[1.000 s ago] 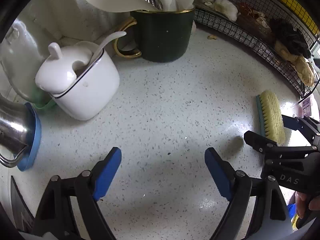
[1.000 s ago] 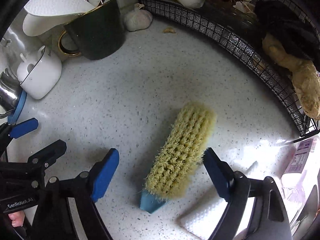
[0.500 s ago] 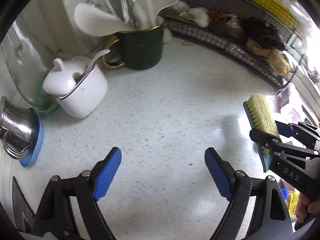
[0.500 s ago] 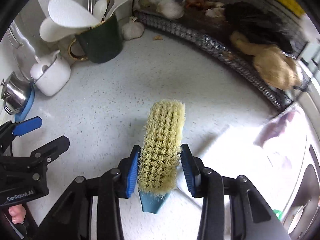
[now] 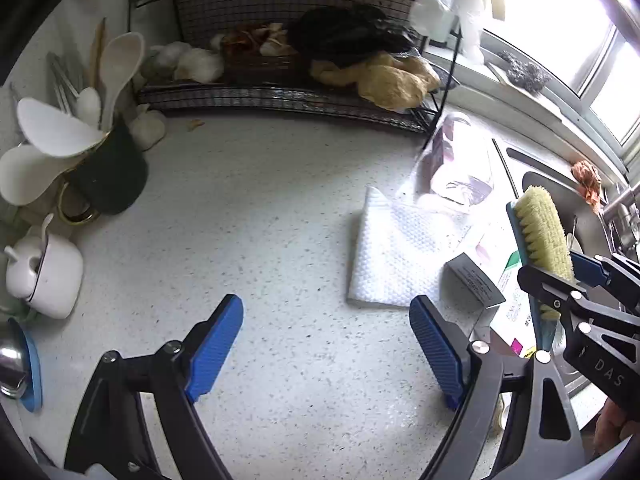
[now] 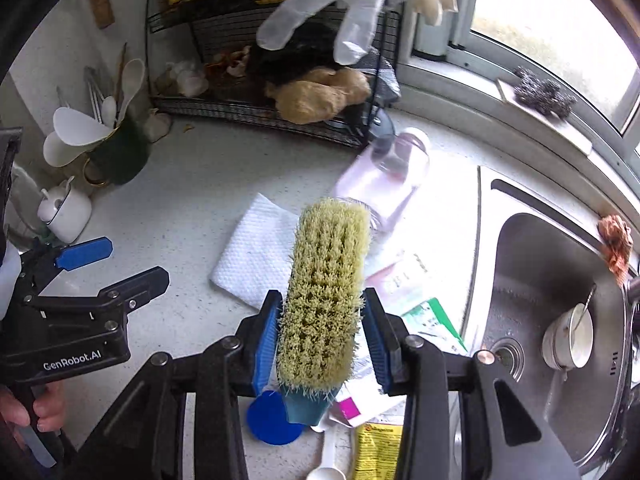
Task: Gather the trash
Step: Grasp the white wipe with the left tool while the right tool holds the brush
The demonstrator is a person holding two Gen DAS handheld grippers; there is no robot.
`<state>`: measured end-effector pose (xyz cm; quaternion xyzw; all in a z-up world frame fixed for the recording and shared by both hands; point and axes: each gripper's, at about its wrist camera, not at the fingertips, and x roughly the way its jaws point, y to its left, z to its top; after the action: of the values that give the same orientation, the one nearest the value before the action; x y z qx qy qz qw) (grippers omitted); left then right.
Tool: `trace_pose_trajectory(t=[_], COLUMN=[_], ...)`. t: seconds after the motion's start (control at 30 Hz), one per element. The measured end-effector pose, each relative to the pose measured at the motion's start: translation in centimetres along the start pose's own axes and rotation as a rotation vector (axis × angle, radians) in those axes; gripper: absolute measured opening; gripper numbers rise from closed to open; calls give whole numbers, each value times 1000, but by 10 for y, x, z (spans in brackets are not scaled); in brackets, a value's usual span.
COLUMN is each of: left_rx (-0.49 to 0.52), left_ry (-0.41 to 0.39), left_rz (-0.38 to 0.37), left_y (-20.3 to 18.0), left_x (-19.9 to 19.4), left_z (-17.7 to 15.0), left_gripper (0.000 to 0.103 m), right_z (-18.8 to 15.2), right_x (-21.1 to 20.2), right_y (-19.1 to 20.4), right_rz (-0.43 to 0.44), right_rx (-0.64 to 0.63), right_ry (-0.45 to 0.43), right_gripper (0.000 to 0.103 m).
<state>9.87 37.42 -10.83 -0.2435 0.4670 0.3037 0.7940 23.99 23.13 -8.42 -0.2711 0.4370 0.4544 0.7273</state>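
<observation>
The right gripper's (image 6: 322,330) fingers (image 6: 266,340) pinch the scrub brush (image 6: 326,288) by its stiff blue back, bristles up, above the tabletop (image 6: 192,184). It looks light and rigid. The left gripper's (image 5: 324,350) fingers stand spread, empty.

- One scrub brush (image 6: 326,288), with yellow bristles and a blue back.
- One folded white paper towel (image 6: 256,260) on the surface (image 5: 256,240).
- One dark green mug (image 6: 120,156) with a gold handle, holding several utensils; their number cannot be told.
- One white lidded pot (image 6: 66,212) with a spoon in it.
- One wire rack (image 6: 256,112).
- One clear glove (image 6: 336,12) hanging over the rack.
- One sink (image 6: 532,264), with one small bowl (image 6: 570,340) inside it.
- One blue round lid (image 6: 270,420).
- One yellow packet (image 6: 378,448).
- One white plastic spoon (image 6: 330,460).
- Two claws: left claw (image 5: 326,350), right claw (image 6: 322,340).
</observation>
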Motion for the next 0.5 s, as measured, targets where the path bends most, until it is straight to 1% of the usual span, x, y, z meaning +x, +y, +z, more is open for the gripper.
trace_pose_trajectory(t=[0.03,0.1,0.13,0.23,0.37,0.5], left_rx=[16,50,64,91,101,131], left_ry=[7,26,34,59,117,161], left_rz=[-6,-20,-26,-44,-94,-78], left_y=[-3,-13,-17,-25,-28,-33], left_x=[6,15,20,34,60,84], left_z=[3,8,10,17,26,30], left_gripper=[84,84,84,84,84,84], right_z=[-9,-9,-12,-12,-11,-6], right_x=[-6,-11,-16,-12,-3,7], right_y=[-14,-15,-24,-39,-45,-48], right_rz=[-10,-30,-38,-51,-55,-46], right_rx=[15,42,56,86,110,126], right_ry=[2,5,6,11,22,27], right_gripper=[38,38,38,38,38,38])
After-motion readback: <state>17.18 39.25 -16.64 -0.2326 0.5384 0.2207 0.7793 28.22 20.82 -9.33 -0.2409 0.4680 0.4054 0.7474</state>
